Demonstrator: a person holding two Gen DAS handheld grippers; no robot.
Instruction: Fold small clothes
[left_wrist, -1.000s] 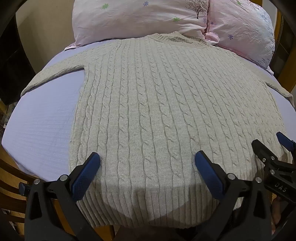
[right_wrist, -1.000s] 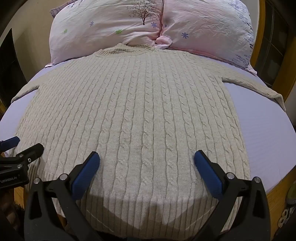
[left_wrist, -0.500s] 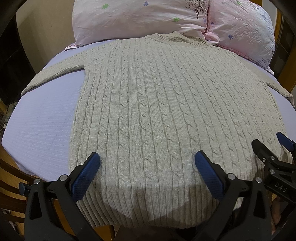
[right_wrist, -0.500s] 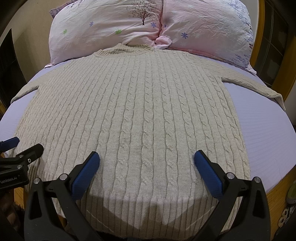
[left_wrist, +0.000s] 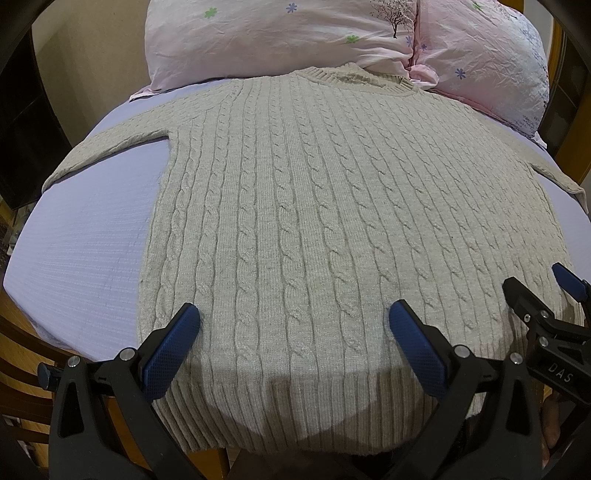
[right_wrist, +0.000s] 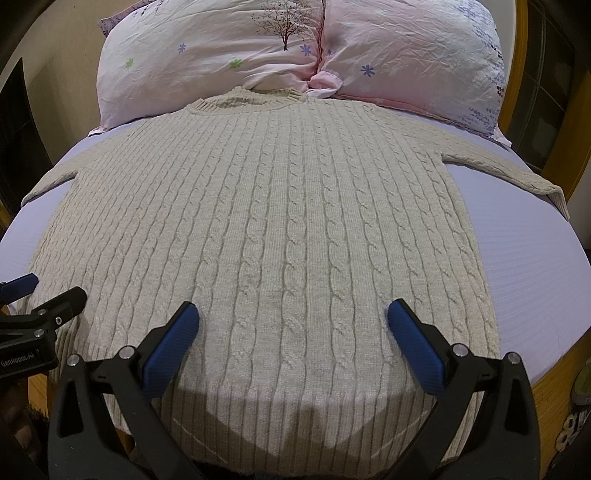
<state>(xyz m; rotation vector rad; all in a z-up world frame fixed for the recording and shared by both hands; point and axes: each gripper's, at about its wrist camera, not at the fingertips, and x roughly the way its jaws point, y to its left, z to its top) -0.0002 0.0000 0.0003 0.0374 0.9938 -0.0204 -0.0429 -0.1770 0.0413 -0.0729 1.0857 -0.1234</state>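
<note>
A beige cable-knit sweater (left_wrist: 314, 221) lies flat, front up, on a lavender bed sheet (left_wrist: 81, 251), collar far, ribbed hem near, both sleeves spread sideways. It also shows in the right wrist view (right_wrist: 277, 229). My left gripper (left_wrist: 293, 325) is open and empty, hovering over the hem's left half. My right gripper (right_wrist: 291, 321) is open and empty over the hem's right half. The right gripper shows at the right edge of the left wrist view (left_wrist: 543, 291); the left gripper shows at the left edge of the right wrist view (right_wrist: 44, 291).
Two pink floral pillows (left_wrist: 280, 37) (right_wrist: 413, 55) lie against the headboard just beyond the collar. The wooden bed frame (right_wrist: 554, 384) edges the mattress. Bare sheet (right_wrist: 535, 258) lies on both sides of the sweater.
</note>
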